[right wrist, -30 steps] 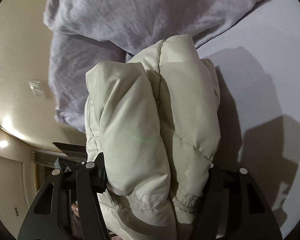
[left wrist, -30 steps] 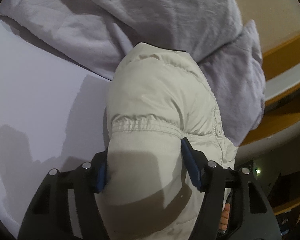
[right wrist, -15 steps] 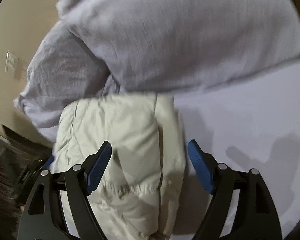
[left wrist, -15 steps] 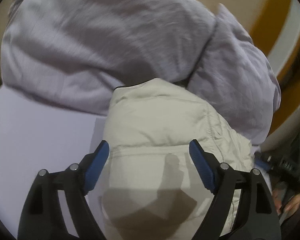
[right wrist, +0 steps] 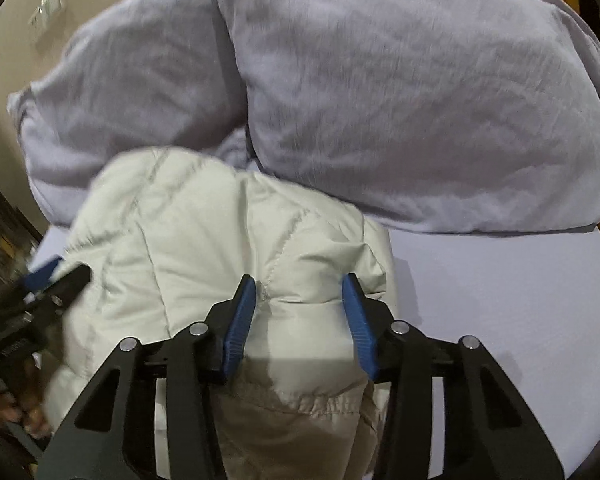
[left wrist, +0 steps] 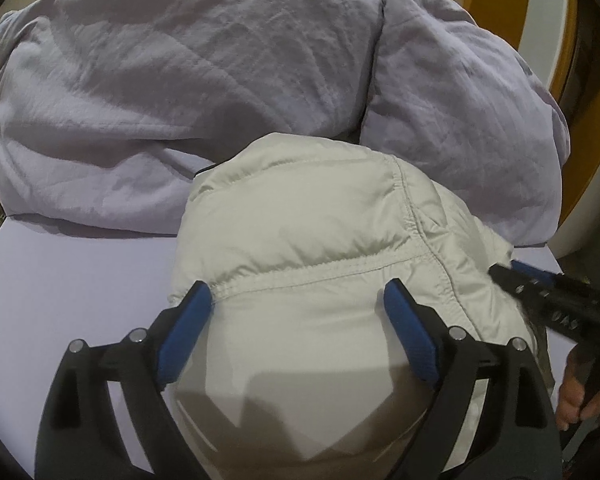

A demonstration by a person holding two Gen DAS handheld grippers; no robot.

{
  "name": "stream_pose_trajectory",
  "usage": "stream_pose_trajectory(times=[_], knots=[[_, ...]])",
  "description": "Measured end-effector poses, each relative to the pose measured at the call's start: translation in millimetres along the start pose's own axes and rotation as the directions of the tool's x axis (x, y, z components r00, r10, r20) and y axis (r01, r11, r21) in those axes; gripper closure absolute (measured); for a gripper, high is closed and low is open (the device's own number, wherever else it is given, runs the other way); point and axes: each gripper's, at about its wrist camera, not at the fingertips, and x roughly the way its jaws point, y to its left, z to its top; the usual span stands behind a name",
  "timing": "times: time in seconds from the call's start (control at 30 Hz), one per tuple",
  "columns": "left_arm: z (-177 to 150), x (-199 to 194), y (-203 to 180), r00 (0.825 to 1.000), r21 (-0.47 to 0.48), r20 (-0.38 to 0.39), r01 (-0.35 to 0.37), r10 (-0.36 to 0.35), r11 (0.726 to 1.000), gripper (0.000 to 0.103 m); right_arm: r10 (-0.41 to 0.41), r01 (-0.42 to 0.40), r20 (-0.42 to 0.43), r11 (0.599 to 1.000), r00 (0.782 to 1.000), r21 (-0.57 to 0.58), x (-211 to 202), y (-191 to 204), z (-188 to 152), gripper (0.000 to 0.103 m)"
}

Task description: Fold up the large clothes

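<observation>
A cream puffer jacket [left wrist: 308, 216], folded into a thick bundle, lies on the lilac bed sheet [left wrist: 68, 280] against the pillows. It also shows in the right wrist view [right wrist: 204, 240]. My left gripper [left wrist: 298, 304] is open, its blue pads on either side of the bundle's near end without pinching it. My right gripper [right wrist: 300, 300] is open, with the jacket's near edge between its pads. Each gripper shows at the edge of the other's view, the right one [left wrist: 548, 300] and the left one [right wrist: 44, 284].
Two lilac pillows [left wrist: 172, 80] [left wrist: 460, 128] lie against the jacket's far side. An orange and white headboard or frame [left wrist: 540, 20] stands at the right. A beige wall with a switch plate [right wrist: 50, 4] is behind the bed.
Both grippers have opened and let go of the jacket bundle, which has been set down on the sheet against the pillows. Both have pulled back a little.
</observation>
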Motion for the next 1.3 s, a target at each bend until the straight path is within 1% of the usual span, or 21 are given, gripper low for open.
stream_pose_trajectory(times=[0.1, 0.17, 0.2, 0.23, 0.27, 0.3, 0.4, 0.47, 0.57, 0.63, 0.77, 0.9, 1.0, 1.1, 1.2, 1.3], knots=[[2.0, -0.1, -0.5, 1.000, 0.001, 0.000, -0.002, 0.002, 1.000, 0.015, -0.013, 0.013, 0.002, 1.000, 1.000, 0.004, -0.4, 2.5, 1.2, 0.056], [2.1, -4.9, 2.6, 1.000, -0.013, -0.006, 0.003, -0.003, 1.000, 0.014, -0.025, 0.024, 0.019, 1.000, 1.000, 0.012, -11.2, 4.2, 0.9, 0.053], [0.6, -9.8, 4.5, 1.000, -0.023, -0.010, 0.004, -0.004, 1.000, 0.013, -0.029, 0.029, 0.028, 0.999, 0.999, 0.013, -17.3, 5.1, -0.2, 0.043], [-0.6, -13.0, 4.9, 1.000, -0.029, -0.013, 0.004, -0.005, 1.000, 0.013, -0.037, 0.036, 0.043, 0.999, 0.998, 0.010, -26.3, 6.7, -2.3, 0.025], [-3.9, -20.0, 5.6, 1.000, -0.032, -0.016, 0.001, -0.001, 0.999, 0.010, -0.048, 0.048, 0.059, 0.999, 0.997, 0.006, -34.8, 8.4, -4.8, 0.017], [-7.4, -26.8, 5.8, 1.000, -0.033, -0.016, -0.003, 0.003, 0.999, 0.009, -0.055, 0.056, 0.087, 0.998, 0.995, 0.000, -47.3, 10.6, -9.4, 0.010], [-22.9, -51.3, 6.6, 1.000, -0.039, -0.018, -0.026, 0.026, 0.999, 0.006, -0.060, 0.060, 0.113, 0.998, 0.992, 0.007, -77.8, 16.0, -24.9, 0.002], [-35.4, -69.7, 8.8, 0.999, -0.059, -0.015, -0.029, 0.028, 0.998, 0.006, -0.077, 0.077, 0.100, 0.997, 0.992, 0.013, -92.1, 19.6, -37.2, 0.001], [-56.7, -99.6, 11.5, 1.000, -0.089, -0.007, -0.018, 0.017, 0.996, 0.006, -0.060, 0.060, 0.055, 0.998, 0.997, 0.002, -108.3, 27.3, -59.9, 0.001], [-73.0, -119.0, 9.9, 1.000, -0.082, -0.005, -0.006, 0.006, 0.997, 0.006, -0.047, 0.047, 0.030, 0.999, 0.998, -0.012, -118.3, 32.5, -74.8, 0.001], [-99.4, -147.9, 2.4, 1.000, -0.063, -0.003, 0.009, -0.009, 0.998, 0.006, -0.024, 0.025, 0.021, 0.999, 0.999, -0.031, -144.4, 40.2, -106.3, 0.001], [-121.9, -171.4, -3.0, 0.999, -0.085, -0.006, 0.038, -0.038, 0.996, 0.006, -0.009, 0.009, 0.019, 1.000, 1.000, -0.023, -161.7, 42.7, -124.6, 0.001], [-132.0, -185.9, -7.2, 1.000, -0.089, 0.004, 0.029, -0.028, 0.996, 0.004, 0.005, -0.005, 0.017, 1.000, 1.000, -0.007, -171.7, 43.4, -135.3, 0.001], [-136.6, -199.0, -8.8, 0.999, -0.095, 0.026, 0.039, -0.036, 0.995, 0.002, 0.014, -0.014, 0.023, 1.000, 1.000, 0.006, -180.5, 44.1, -143.4, 0.001], [-140.1, -204.7, -9.4, 0.999, -0.104, 0.032, 0.038, -0.035, 0.994, 0.002, 0.018, -0.019, 0.032, 1.000, 0.999, 0.009, -185.8, 44.2, -147.5, 0.001], [-144.1, -206.6, -10.3, 0.998, -0.108, 0.029, 0.056, -0.053, 0.993, 0.002, 0.018, -0.018, 0.027, 1.000, 0.999, 0.016, -185.7, 43.8, -150.1, 0.001]])
